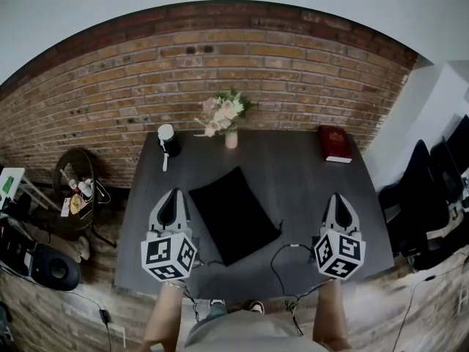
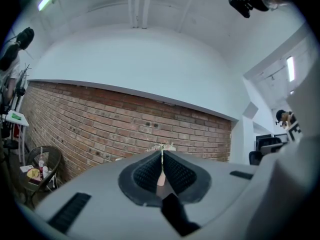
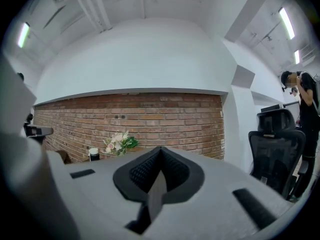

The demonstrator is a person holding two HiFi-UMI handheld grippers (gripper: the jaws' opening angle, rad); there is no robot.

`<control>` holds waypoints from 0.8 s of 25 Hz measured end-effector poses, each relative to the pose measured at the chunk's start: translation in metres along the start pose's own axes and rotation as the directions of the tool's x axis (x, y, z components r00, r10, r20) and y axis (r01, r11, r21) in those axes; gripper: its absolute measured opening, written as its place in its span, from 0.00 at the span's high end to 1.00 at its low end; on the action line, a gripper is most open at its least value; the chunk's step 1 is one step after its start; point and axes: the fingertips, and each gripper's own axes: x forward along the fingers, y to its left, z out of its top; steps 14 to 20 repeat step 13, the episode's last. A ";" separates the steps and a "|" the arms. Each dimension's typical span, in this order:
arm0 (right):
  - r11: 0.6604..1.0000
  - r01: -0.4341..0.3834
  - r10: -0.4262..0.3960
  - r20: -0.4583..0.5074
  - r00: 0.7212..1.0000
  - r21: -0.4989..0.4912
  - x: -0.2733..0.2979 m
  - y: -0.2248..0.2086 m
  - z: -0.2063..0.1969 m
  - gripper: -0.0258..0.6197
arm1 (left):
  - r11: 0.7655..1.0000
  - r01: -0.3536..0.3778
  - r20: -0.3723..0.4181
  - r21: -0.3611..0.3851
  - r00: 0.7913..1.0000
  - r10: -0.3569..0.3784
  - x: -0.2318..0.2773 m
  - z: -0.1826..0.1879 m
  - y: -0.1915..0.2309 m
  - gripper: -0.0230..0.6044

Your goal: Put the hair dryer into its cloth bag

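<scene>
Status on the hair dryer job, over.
Left gripper and right gripper: jaws shut, empty. Cloth bag flat mid-table; hair dryer far left, untouched. Nothing blocking.

White-topped item point(image 1: 167, 136), possibly the hair dryer, forearms point(image 1: 163, 317) cut off below

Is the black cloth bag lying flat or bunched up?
Flat: the cloth bag lies spread out on the table, no bulge visible. Whether its mouth is open, cannot tell.

Soft, even light comes from ceiling strip lamps point(image 3: 289, 22), with hardly a shadow on the dark table point(image 1: 300, 189). The black cloth bag point(image 1: 233, 215) shows no detail. Fisheye bends the brick wall point(image 1: 220, 64); both gripper views go black at the corners.
</scene>
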 end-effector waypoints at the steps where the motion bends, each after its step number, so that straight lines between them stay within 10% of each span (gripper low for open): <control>1: 1.000 0.001 -0.001 -0.003 1.000 -0.002 -0.001 0.000 -0.001 0.96 | 1.000 0.003 -0.001 0.001 1.000 -0.003 -0.001 -0.001 -0.001 0.94; 20: 1.000 0.000 0.000 -0.028 1.000 -0.017 -0.009 -0.001 -0.008 0.96 | 1.000 0.023 -0.038 0.013 0.999 -0.022 -0.005 -0.012 -0.010 0.94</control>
